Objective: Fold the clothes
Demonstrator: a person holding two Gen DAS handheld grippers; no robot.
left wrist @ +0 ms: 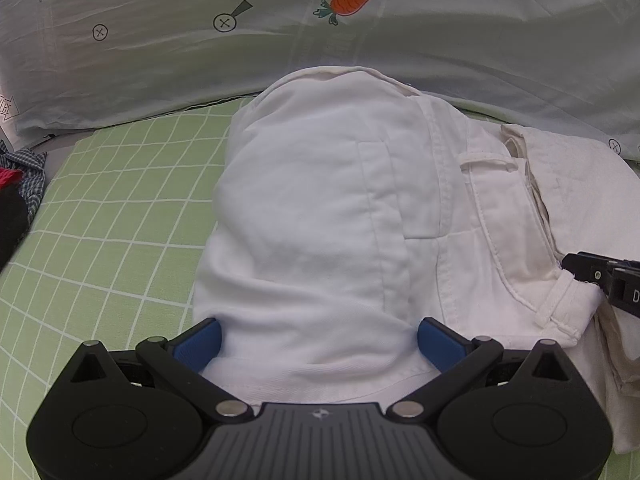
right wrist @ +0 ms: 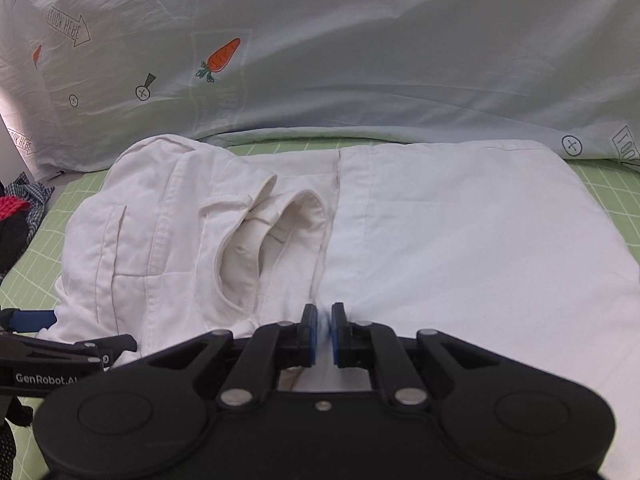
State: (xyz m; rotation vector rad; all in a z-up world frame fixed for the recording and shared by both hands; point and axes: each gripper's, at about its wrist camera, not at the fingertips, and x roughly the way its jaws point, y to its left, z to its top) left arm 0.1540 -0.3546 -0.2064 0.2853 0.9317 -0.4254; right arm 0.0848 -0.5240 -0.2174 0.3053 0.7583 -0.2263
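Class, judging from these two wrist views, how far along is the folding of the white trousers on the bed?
Done: part of the white trousers already lies doubled over on the green checked sheet. In hand: the right gripper is pinched on the cloth near the crotch seam, while the left gripper stands open around the folded end. Left: the waistband and pockets are still bunched, so flattening and a final fold seem to remain.

You are working over a bed covered by a green sheet (left wrist: 120, 208) with a white grid pattern. Along its far edge lies a pale grey-blue quilt (left wrist: 440, 40), creased, printed with an orange carrot (left wrist: 352, 2) and crossed-circle marks. At the left edge sits a heap of dark, checked and red fabric (right wrist: 20, 216). Lighting is soft and even.
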